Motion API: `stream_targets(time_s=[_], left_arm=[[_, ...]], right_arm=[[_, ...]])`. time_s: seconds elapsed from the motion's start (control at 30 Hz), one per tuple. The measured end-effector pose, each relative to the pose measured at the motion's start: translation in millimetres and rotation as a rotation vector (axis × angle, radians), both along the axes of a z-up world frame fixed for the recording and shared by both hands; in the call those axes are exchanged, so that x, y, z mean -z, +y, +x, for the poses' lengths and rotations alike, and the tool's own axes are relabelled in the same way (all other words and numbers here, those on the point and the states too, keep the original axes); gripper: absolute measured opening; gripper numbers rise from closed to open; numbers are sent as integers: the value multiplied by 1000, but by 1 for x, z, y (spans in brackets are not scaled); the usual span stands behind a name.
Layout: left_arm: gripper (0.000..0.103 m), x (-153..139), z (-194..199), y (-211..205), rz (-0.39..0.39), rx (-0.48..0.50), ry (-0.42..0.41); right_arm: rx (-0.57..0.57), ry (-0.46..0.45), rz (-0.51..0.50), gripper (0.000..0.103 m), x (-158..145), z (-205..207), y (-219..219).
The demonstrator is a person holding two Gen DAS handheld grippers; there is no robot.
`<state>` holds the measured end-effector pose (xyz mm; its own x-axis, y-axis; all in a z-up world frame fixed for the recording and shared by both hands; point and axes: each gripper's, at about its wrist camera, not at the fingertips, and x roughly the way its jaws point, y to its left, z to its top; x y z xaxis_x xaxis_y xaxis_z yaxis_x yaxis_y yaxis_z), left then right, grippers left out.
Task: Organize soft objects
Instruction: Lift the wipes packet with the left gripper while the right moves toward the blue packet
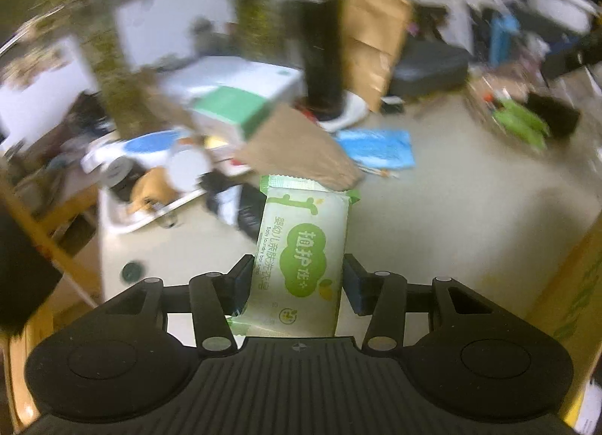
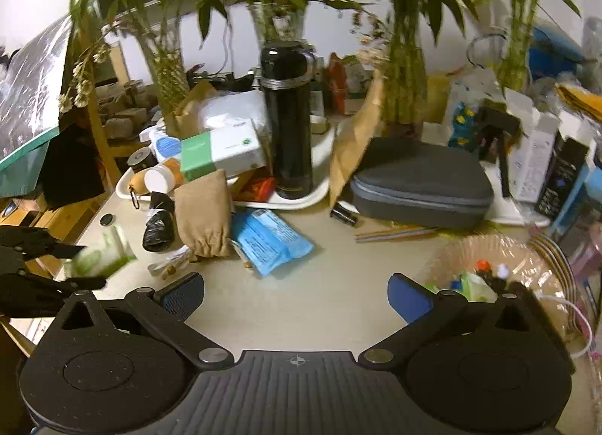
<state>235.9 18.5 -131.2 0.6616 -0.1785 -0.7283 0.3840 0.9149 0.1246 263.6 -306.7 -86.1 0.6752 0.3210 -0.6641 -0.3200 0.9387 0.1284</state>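
From the left wrist: the left gripper (image 1: 297, 281) is clamped on the green soap packet (image 1: 301, 258), pads on its long sides. The packet's long axis runs straight ahead along the fingers, its far end over the tan pouch (image 1: 301, 149).

From the right wrist: the right gripper (image 2: 295, 296) hangs spread and empty above the table (image 2: 338, 284). The packet (image 2: 101, 254) is a blur far left, the left hand's business. The glass bowl (image 2: 489, 254) sits just right.

Pale green soap packet (image 1: 301, 258) with a bright green cloud logo and white lettering, clamped between black fingers with blue pads (image 1: 353, 284). On the beige table (image 2: 338, 284): a tan pouch (image 2: 203, 217), a sky-blue printed packet (image 2: 269, 239), a glossy black flask (image 2: 288, 119), and a grey case (image 2: 421, 181).
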Motion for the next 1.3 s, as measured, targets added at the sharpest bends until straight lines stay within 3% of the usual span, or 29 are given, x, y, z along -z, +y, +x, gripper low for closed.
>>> stream_targets(time_s=[0.1, 0.17, 0.2, 0.23, 0.27, 0.3, 0.37, 0.57, 0.73, 0.83, 1.0, 1.17, 1.3], left_arm=[[48, 3, -13, 25, -96, -74, -41], [48, 14, -28, 53, -235, -157, -48], [48, 15, -30, 58, -230, -194, -20], [47, 10, -28, 54, -164, -206, 7], [47, 2, -32, 52, -139, -171, -50], [47, -4, -34, 55, -165, -146, -79], [47, -7, -30, 63, -222, -166, -42], [47, -9, -20, 50, -168, -178, -46], [47, -17, -35, 38, -138, -191, -66], [47, -38, -40, 20, -88, -188, -78], [47, -78, -41, -1, -89, -183, -99], [47, -68, -32, -12, -51, -191, -68], [47, -49, -32, -3, -114, -220, -28]], right_arm=[[-37, -18, -23, 103, 0, 3, 13], [-61, -25, -15, 103, 1, 5, 19], [-68, -23, -15, 103, 2, 7, 21], [-73, -17, -18, 103, 3, 8, 24], [-85, -19, -13, 103, 4, 10, 26], [-105, -24, -9, 103, 5, 11, 28], [-100, -29, -36, 103, 6, 13, 30], [-78, -29, -31, 103, 3, 18, 30], [-75, -51, -9, 103, -2, 13, 19], [-66, -61, 29, 103, -5, 8, 7], [-32, -61, 21, 103, -4, -2, -15], [22, -49, 46, 103, -3, -6, -33], [12, -56, 40, 103, -3, -5, -32]])
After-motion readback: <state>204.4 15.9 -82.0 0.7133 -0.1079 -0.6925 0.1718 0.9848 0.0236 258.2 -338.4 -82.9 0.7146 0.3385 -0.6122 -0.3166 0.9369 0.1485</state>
